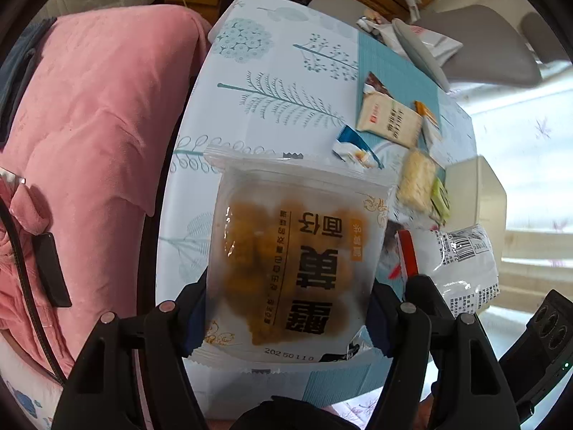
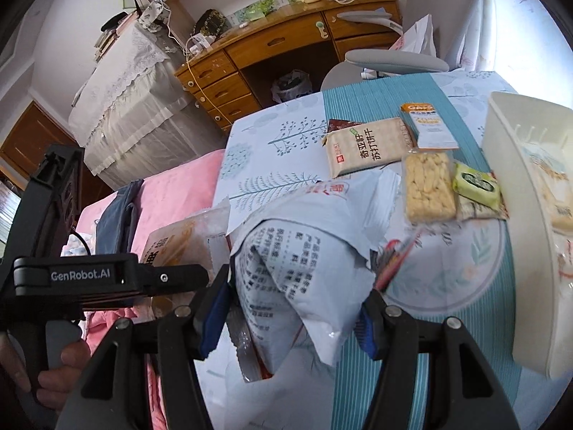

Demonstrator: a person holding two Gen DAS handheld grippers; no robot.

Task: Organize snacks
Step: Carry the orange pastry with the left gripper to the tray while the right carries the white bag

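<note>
Both grippers loaded, mid-sort, packets up off the table!
Left gripper (image 1: 286,308) clamps the clear cake packet (image 1: 297,251); right gripper (image 2: 293,308) pinches the white printed bag (image 2: 301,265). Next, I reckon, both go rightward into the white bin (image 2: 515,193).

A clear packet of brown fried snacks (image 1: 290,261) with big black letters is held flat above the table. Just beside it, a white crumpled bag (image 2: 297,268) with small print is held up. A beige cracker packet (image 2: 365,147), a rice bar (image 2: 428,186) and a green packet (image 2: 476,182) lie near a white bin (image 2: 515,215).
</note>
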